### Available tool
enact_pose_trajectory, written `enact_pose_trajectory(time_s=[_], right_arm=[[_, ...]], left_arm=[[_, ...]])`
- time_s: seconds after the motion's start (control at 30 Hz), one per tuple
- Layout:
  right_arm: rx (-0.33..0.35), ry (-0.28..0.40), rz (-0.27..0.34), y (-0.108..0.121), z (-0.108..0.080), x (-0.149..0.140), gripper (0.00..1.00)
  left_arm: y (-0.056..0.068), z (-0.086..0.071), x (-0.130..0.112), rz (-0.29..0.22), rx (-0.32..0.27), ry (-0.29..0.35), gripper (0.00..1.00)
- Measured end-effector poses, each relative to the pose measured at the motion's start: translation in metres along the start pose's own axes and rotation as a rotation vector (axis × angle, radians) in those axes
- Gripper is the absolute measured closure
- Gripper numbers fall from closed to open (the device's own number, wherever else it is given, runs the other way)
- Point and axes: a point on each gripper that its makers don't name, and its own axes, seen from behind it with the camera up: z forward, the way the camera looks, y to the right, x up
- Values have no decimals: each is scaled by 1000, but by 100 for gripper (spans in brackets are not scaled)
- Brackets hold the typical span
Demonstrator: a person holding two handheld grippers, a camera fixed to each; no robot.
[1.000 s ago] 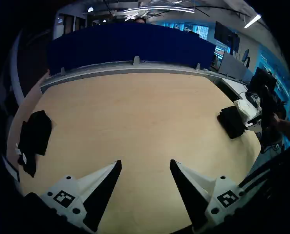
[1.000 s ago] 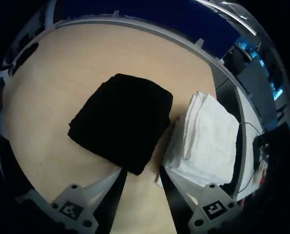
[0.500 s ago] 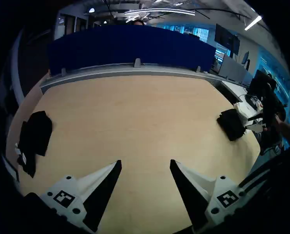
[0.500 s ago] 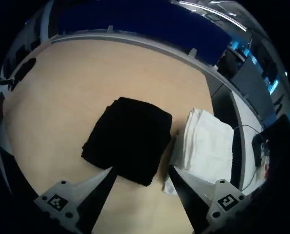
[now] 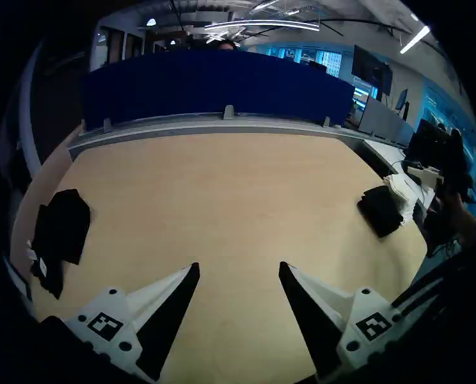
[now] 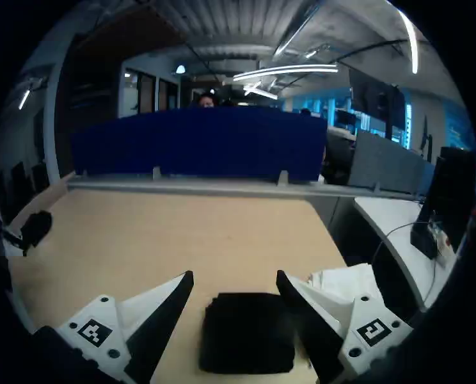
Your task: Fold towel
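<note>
A folded black towel lies on the wooden table, low between the fingers of my right gripper, which is open and holds nothing. A folded white towel sits just right of it, partly behind the right finger. In the left gripper view the same black towel and white towel lie at the table's far right edge. A crumpled black towel lies at the left edge. My left gripper hangs open above bare table.
A blue partition on a grey rail closes the table's far side. A person's hand is at the far right. A dark monitor and a cable sit on the white desk to the right. The crumpled towel lies far left.
My right gripper has drawn back from the folded black towel and tilted up, now looking level across the table. The left gripper has barely moved.
</note>
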Motion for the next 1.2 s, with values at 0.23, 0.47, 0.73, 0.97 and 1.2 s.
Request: enact_pose_trajectory(time_s=[0.23,0.47,0.73,0.97,1.2], right_arm=[[5,209,4,-35,-5,51,0],[-40,323,-20,-50,-4,77,0],[-48,354,-4,-71,3,85,0],[-36,348,5,-89,5,86,0],[-32,339,11,-105,3,86,0]], left_arm=[[-5,0,5,7,-2,19,8],[-10,1,9,-1,4,49,8],[-27,-1,30,-12,49,144,8],[-54,-13,74,-15,137,318,8],[-79,-26,110,-3,239,460,8]])
